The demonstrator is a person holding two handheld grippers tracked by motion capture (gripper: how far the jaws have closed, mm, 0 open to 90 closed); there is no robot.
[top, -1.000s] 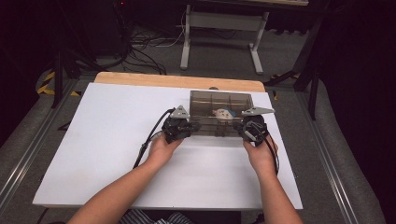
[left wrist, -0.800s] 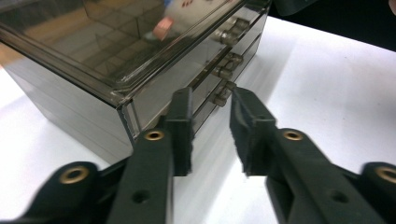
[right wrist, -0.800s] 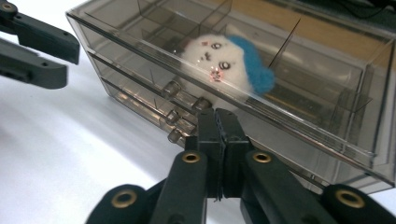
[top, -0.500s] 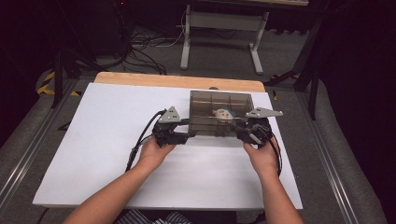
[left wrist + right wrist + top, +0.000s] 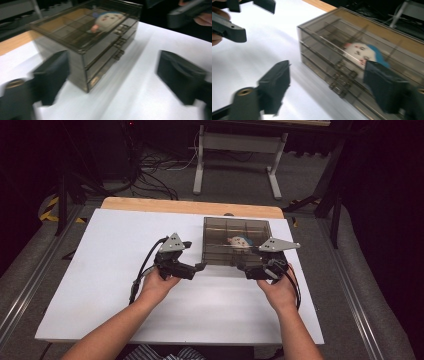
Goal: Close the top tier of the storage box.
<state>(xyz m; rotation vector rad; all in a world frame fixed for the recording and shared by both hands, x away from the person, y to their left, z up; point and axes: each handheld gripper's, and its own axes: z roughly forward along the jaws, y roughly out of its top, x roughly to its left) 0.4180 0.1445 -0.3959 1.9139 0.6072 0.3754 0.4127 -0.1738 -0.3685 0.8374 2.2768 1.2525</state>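
A smoky transparent drawer box (image 5: 236, 241) is standing on the white table (image 5: 110, 250), with a small white and blue toy figure (image 5: 237, 241) inside. The left gripper (image 5: 199, 268) is hovering just beside its left front corner, and the right gripper (image 5: 243, 268) near its right front. Both have just been opening their jaws, with nothing between them.

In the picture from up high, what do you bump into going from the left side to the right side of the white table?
Left tool → clear drawer box with a little toy inside → right tool.
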